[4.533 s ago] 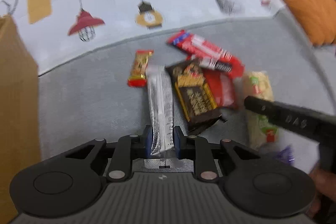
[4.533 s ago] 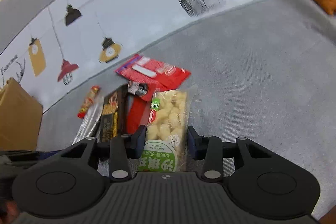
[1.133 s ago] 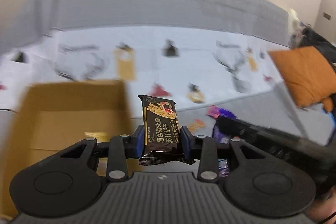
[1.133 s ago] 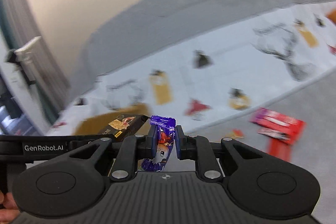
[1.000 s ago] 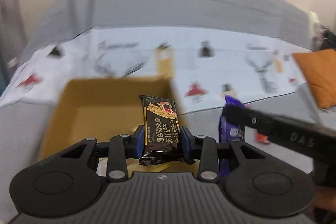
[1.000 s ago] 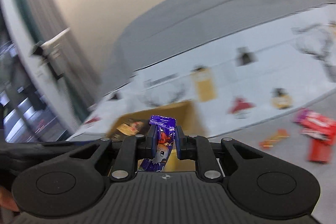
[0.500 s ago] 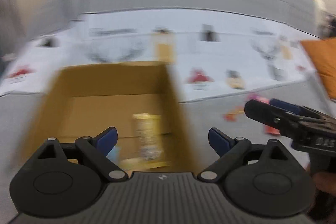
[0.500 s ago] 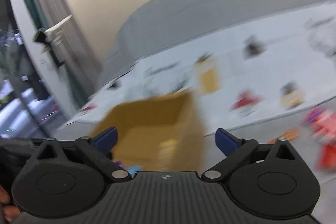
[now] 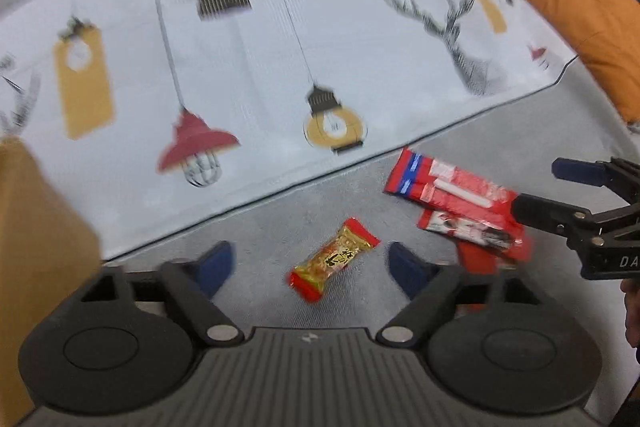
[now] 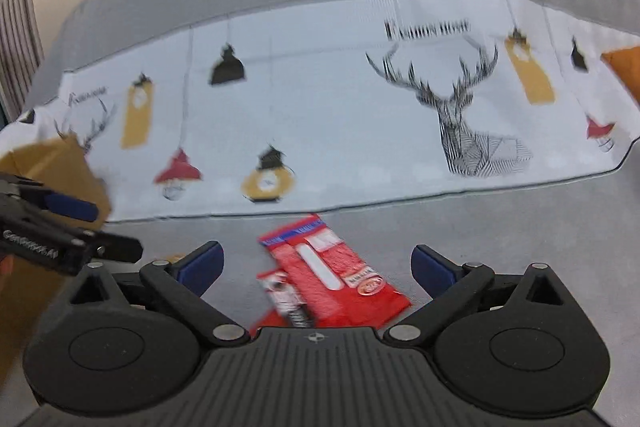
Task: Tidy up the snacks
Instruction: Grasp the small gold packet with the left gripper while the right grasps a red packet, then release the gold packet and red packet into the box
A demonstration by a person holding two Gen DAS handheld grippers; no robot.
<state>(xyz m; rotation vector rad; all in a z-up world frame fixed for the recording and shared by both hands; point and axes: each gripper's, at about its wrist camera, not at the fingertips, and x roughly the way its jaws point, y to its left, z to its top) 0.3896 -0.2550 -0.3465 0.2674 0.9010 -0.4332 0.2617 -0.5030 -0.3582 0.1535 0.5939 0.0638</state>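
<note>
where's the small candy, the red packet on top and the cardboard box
small candy (image 9: 334, 258), left wrist view, middle of its gold wrapper
red packet (image 10: 332, 277), right wrist view, its red middle
cardboard box (image 9: 36, 227), left wrist view, its outer side wall

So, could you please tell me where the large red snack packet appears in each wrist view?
Left wrist: large red snack packet at right of centre, on the grey cushion.
Right wrist: packet at lower centre, between the open fingers.
Shared landmark: yellow bulb print on the white cloth.
</note>
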